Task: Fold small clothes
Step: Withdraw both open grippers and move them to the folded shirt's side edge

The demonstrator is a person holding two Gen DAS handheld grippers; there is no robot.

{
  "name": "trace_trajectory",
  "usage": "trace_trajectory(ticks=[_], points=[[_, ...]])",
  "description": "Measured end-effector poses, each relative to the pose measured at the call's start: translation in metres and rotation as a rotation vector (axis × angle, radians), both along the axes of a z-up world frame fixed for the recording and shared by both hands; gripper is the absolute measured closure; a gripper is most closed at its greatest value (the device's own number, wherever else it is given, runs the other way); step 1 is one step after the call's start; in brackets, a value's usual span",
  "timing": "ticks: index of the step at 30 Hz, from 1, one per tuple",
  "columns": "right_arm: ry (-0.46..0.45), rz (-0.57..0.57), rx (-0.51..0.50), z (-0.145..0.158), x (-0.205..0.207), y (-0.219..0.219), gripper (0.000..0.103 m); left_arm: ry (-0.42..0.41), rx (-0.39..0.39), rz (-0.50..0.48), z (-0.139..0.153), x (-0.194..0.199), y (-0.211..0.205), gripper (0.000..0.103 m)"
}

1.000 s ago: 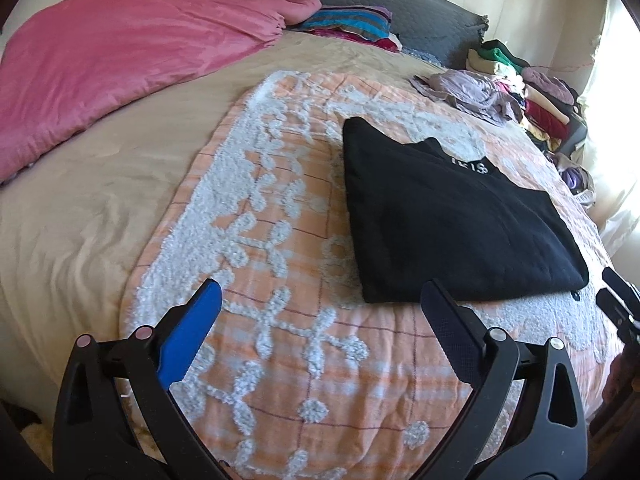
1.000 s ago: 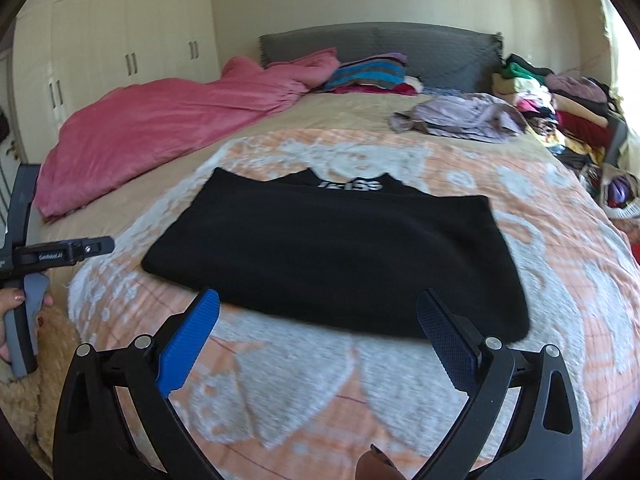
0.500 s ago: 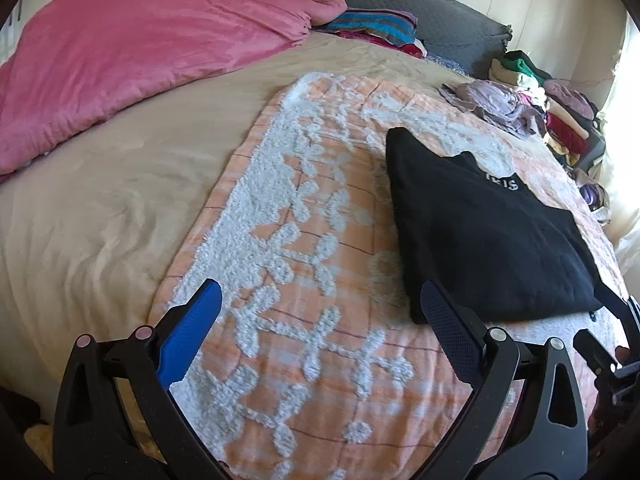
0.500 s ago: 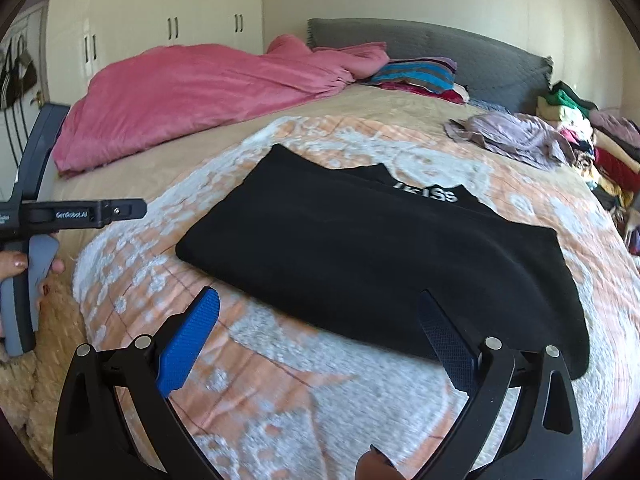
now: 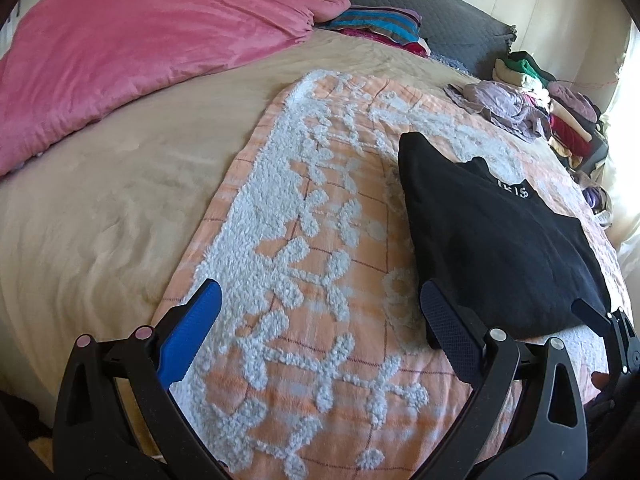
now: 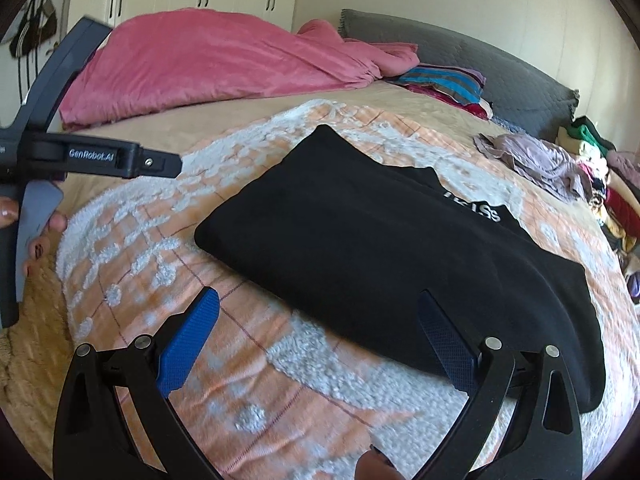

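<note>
Black knit fills the middle of your right view — the folded black top (image 6: 384,256) lies flat on the orange-and-white bedspread (image 6: 168,248), its long axis slanting from the near right up toward the pink duvet (image 6: 208,64), neckline on the headboard (image 6: 500,76) side. White lettering near the collar is partly cut off by the fold and too blurred to read. In your left view the same black top (image 5: 492,240) sits to the right, its near edge hidden behind the dark finger pad.

Your right tool (image 6: 318,334) is spread wide with nothing in it, hovering over the garment's near edge; whether the dark pad touches the cloth you cannot tell. Your left tool (image 5: 320,320) is likewise released, over bare bedspread (image 5: 296,248) just beside the garment. From the right view you see the left tool's body (image 6: 88,156) and a hand (image 6: 40,232) on its grip, mostly cut off at the frame edge.

Beyond, a crumpled mauve garment (image 6: 536,160) and a heap of clothes (image 6: 600,168) crowd the bed's far right — individual pieces are hard to separate.
</note>
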State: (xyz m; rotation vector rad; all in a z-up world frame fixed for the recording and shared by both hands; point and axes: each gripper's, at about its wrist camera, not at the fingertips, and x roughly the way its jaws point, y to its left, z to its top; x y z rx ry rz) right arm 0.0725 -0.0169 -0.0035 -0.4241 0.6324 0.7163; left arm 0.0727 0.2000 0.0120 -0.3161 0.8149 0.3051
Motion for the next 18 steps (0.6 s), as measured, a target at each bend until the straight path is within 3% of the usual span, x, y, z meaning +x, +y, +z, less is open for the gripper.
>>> trace_trajectory(ticks=[9, 18], points=[[-0.028, 0.000, -0.074, -0.014, 0.005, 0.023, 0.005, 0.000, 0.025, -0.024, 0.004, 0.020, 0.001, 0.010], [-0.136, 0.007, -0.205, -0.032, 0.005, 0.042, 0.005, 0.007, 0.048, -0.049, 0.007, 0.048, -0.002, 0.010]])
